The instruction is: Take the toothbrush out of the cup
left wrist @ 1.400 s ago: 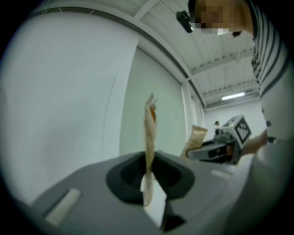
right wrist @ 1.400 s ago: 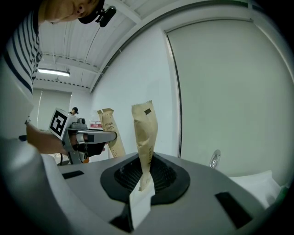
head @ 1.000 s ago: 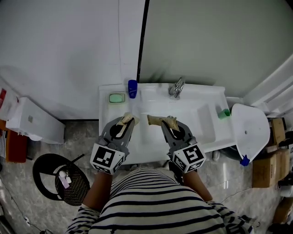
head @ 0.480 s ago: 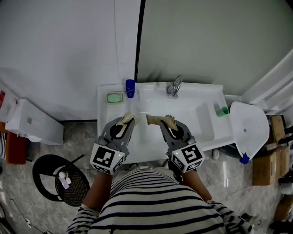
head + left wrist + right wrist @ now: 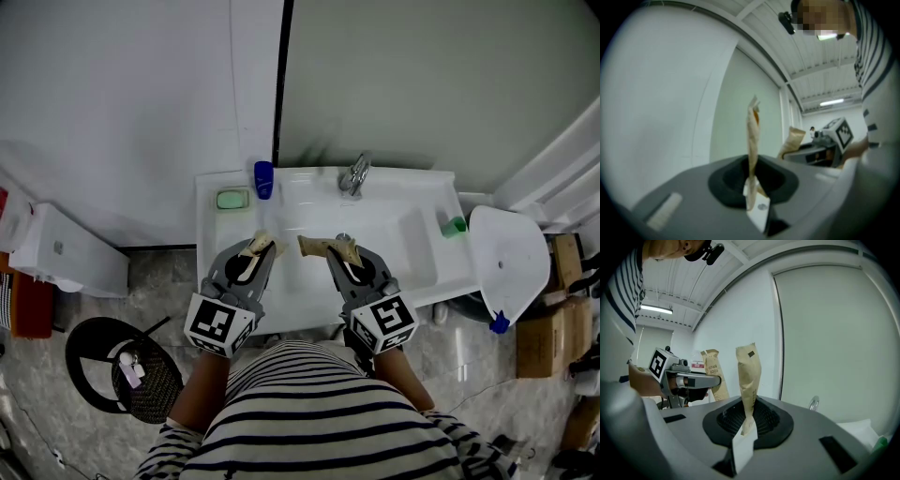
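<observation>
Person in a striped top stands at the white sink [image 5: 412, 267], a pair of tongs in each hand, both held out about level over the basin's near edge. L tongs [image 5: 261, 246] are clenched on a brown paper sleeve, the L sleeve [image 5: 752, 136]: seen edge-on in the left gripper view, pinched at its lower end and sticking up past the tips. R tongs [image 5: 339, 249] are likewise clamped on a second one, the R sleeve [image 5: 749, 376], gripped at its narrow bottom w/ the wider top standing clear and leaning toward the L tongs. The two sleeves are near each other but apart, a gap of bare basin btwn them. From the right gripper view the L sleeve's print reads "TOOTH BRUSH". Blue cup [image 5: 264, 179] sits upright on the sink's back ledge, straight ahead of the L tongs and well beyond their tips; what's inside it is too small to tell. Green soap dish [image 5: 232, 199] is just outboard of the cup, i.e. ahead-left of the L tongs. Chrome tap [image 5: 353, 175] is ahead of the R tongs at the back rim. A small green item [image 5: 453, 225] lies on the ledge off to the R tongs' outer side. Black bin [image 5: 122, 366] on the floor, back-left of the L tongs.
</observation>
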